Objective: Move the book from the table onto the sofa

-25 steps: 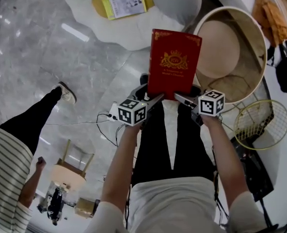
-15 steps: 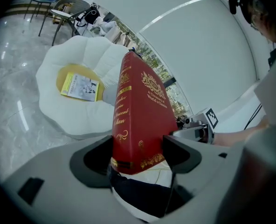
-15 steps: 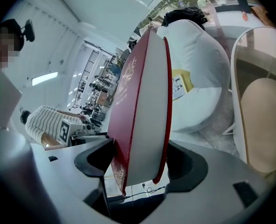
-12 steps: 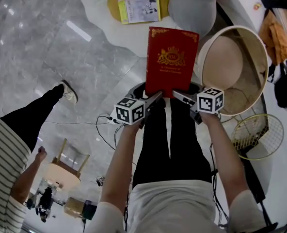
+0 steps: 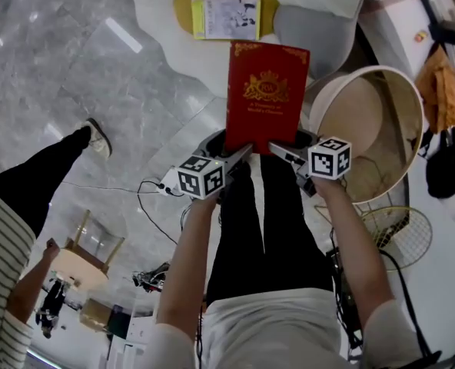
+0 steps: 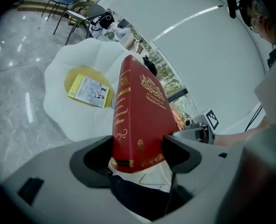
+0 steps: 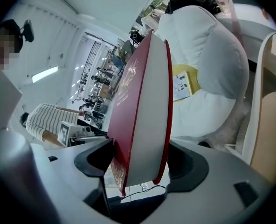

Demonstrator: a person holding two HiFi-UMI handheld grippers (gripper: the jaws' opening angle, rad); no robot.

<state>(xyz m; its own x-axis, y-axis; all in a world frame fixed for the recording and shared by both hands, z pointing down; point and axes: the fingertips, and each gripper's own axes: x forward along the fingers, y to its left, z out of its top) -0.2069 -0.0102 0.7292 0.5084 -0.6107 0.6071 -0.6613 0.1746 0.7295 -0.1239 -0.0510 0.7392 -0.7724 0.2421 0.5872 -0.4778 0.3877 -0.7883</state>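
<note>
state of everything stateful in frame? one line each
Red book: closed, off the table, gripped at its near end.
Left tongs: shut on the red book, spine side.
Right tongs: shut on the red book, page-edge side.
Yellow booklet: closed, flat on the sofa.

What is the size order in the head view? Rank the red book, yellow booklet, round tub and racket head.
1. round tub
2. red book, though it is held up nearer the camera, which enlarges it
3. yellow booklet and racket head look about alike, so I won't rank those two
</note>
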